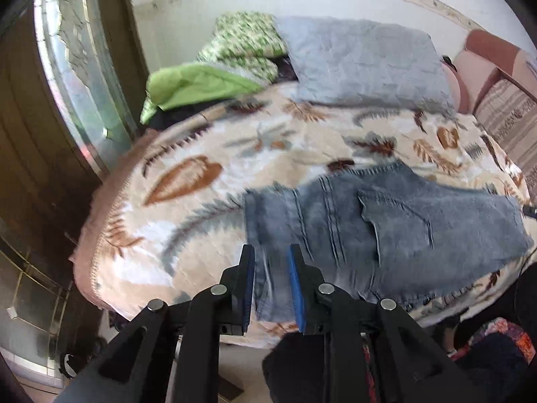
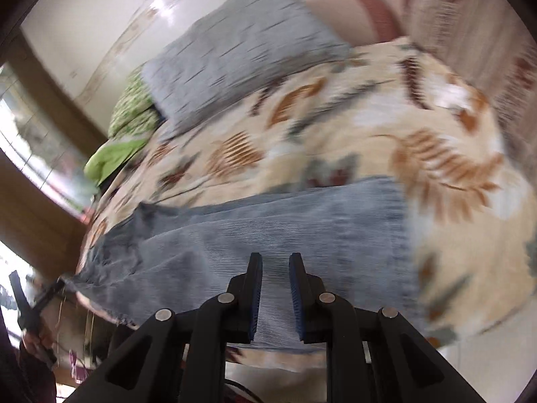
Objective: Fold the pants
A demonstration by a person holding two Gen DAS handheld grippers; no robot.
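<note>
Item: denim pants (image 1: 386, 221), folded, flat on leaf-print blanket (image 1: 201, 154) of bed, near front edge.
Risk, my read: loose hem layer snags a pad, fold drags open.
L gripper (image 1: 271, 262): tilted down over left hem, jaws slightly apart, nothing gripped.
R gripper (image 2: 275, 268): tilted down over cloth, jaws apart, empty.

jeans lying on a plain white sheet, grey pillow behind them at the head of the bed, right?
Not quite. The jeans lie on a cream blanket printed with brown and grey leaves, not a plain white sheet; the left wrist view shows it best. The grey pillow does sit behind them at the head of the bed.
</note>
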